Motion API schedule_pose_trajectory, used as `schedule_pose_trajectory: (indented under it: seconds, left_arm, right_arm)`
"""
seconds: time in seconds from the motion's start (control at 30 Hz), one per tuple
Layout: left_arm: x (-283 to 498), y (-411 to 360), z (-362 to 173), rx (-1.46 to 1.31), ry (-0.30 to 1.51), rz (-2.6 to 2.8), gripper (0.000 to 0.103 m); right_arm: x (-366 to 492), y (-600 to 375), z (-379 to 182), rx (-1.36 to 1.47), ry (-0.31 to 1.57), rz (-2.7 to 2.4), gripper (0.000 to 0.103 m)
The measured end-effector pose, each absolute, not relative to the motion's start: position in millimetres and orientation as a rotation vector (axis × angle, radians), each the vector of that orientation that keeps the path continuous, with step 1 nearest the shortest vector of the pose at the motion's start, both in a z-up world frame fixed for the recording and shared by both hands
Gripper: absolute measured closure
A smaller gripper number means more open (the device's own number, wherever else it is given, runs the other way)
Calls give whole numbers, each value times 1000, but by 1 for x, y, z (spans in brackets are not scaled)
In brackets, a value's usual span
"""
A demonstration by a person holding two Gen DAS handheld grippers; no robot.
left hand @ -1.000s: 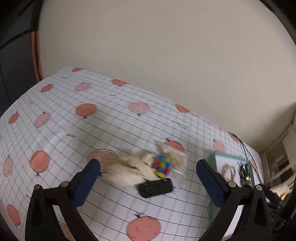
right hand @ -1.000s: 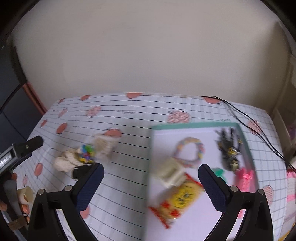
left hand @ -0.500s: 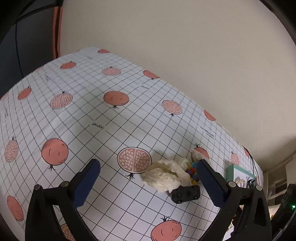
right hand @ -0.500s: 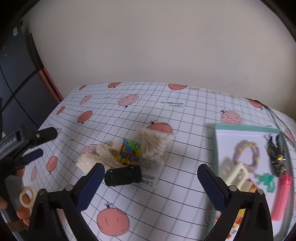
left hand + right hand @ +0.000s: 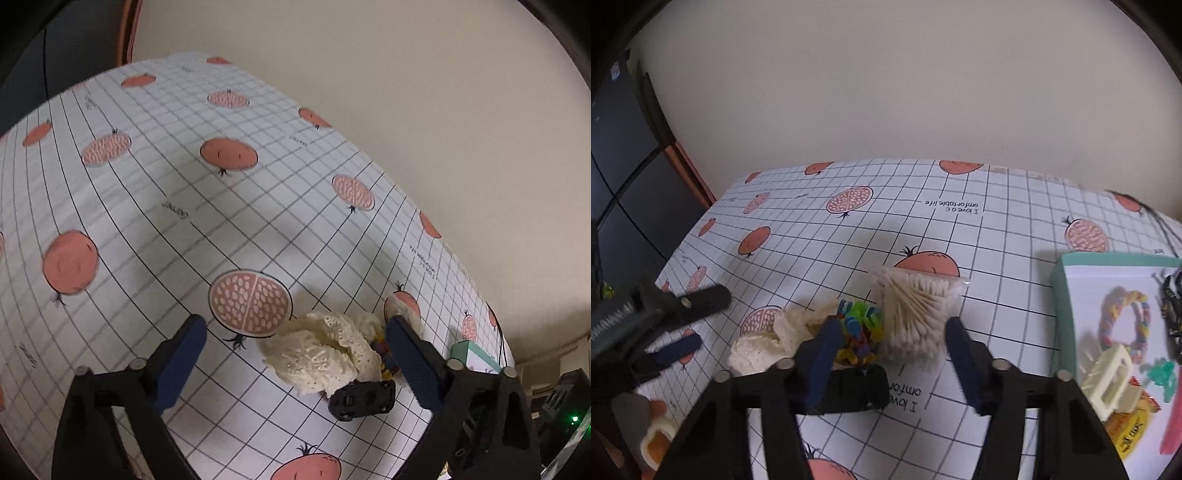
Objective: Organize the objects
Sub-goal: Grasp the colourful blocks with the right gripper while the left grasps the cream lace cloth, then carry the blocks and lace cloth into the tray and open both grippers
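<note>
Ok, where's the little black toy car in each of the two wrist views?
Left wrist: black toy car sits low and right of centre, just below the cream lace cloth.
Right wrist: the car is low and left of centre, partly behind the right gripper's left finger.
Shared landmark: the lace cloth, touching the car in both.

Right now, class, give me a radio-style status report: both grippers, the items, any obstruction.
Left gripper open, empty. Right gripper open, nearing cotton swab bag. Colourful clips, lace cloth crowd alongside. Tray right.
</note>
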State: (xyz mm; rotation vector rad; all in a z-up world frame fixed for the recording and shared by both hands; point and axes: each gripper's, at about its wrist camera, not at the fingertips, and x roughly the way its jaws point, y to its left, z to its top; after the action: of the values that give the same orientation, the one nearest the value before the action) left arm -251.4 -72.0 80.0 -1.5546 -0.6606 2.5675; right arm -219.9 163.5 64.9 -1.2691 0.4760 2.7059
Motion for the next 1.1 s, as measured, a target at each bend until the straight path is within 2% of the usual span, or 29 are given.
schedule_pose_trajectory:
  seconds: [0.1, 0.2, 0.37, 0.43, 0.57, 0.6, 0.7, 0.8, 0.9, 1.1]
  left_arm:
    - [-256, -68, 68, -1592, -680, 2551, 13]
    - [-258, -64, 59, -1613, -703, 2520, 22]
    - [-259, -56, 50, -1646, -691, 2504, 27]
    - [-260, -53, 45, -1659, -700, 2482, 34]
    - [-259, -48, 40, -1671, -697, 2468, 43]
    - [-259, -46, 40, -1670, -698, 2465, 48]
    - [-259, -43, 40, -1671, -680, 2462, 63]
    - [-259, -43, 40, -1676, -661, 2475, 87]
    - [-259, -42, 41, -1666, -646, 2483, 92]
    - [-257, -41, 53, -1608, -611, 2534, 94]
  right_arm:
    - [-227, 162, 60, -1281, 482, 2736, 53]
    - [-232, 158, 57, -1288, 480, 2759, 57]
    - [-238, 154, 51, -1308, 484, 2767, 66]
    - [-239, 153, 48, -1312, 482, 2764, 73]
    - [-240, 152, 47, -1306, 504, 2770, 84]
    - [-240, 152, 48, -1306, 511, 2776, 89]
    - [-239, 151, 48, -1312, 522, 2781, 90]
    - [-238, 151, 48, -1314, 529, 2780, 91]
    - [-237, 152, 50, -1310, 539, 2783, 91]
    - [-232, 154, 59, -1289, 546, 2802, 91]
